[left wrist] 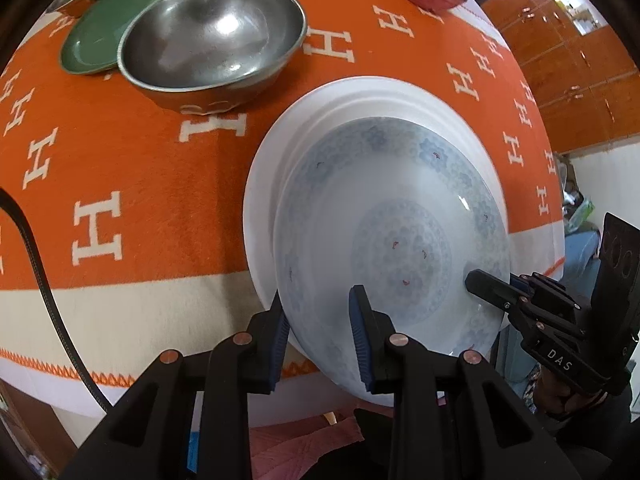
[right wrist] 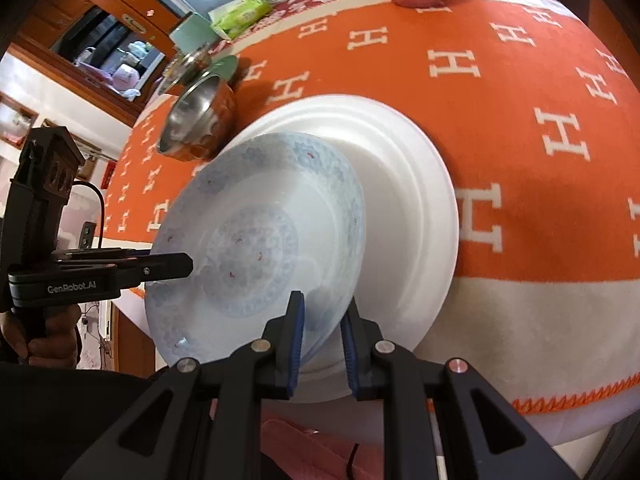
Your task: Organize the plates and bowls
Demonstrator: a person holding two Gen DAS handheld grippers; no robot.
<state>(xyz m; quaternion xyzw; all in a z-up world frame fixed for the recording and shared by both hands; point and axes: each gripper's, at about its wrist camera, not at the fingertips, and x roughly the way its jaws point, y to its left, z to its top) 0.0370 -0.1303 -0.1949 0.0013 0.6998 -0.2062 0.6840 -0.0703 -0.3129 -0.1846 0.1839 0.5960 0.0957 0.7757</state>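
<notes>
So the patterned plate (left wrist: pixel 384 240) hangs right over the big white plate (left wrist: pixel 400 96), which sits on the orange cloth (left wrist: pixel 160 184) near its front edge, with the steel bowl (left wrist: pixel 212 40) just behind it. Both grippers are pinched narrow on the patterned plate's rim: left gripper (left wrist: pixel 320 336) on one side, right gripper (right wrist: pixel 324 340) on the side across from it.

It looks like glazed ceramic or glass, so I'd guess stiff, fairly heavy, slick and chippy. The rim is the only real place to grab, and two opposite holds keep it from tipping. Set it down flat on the white plate, centred, no dropping, since glaze on glaze slides.
</notes>
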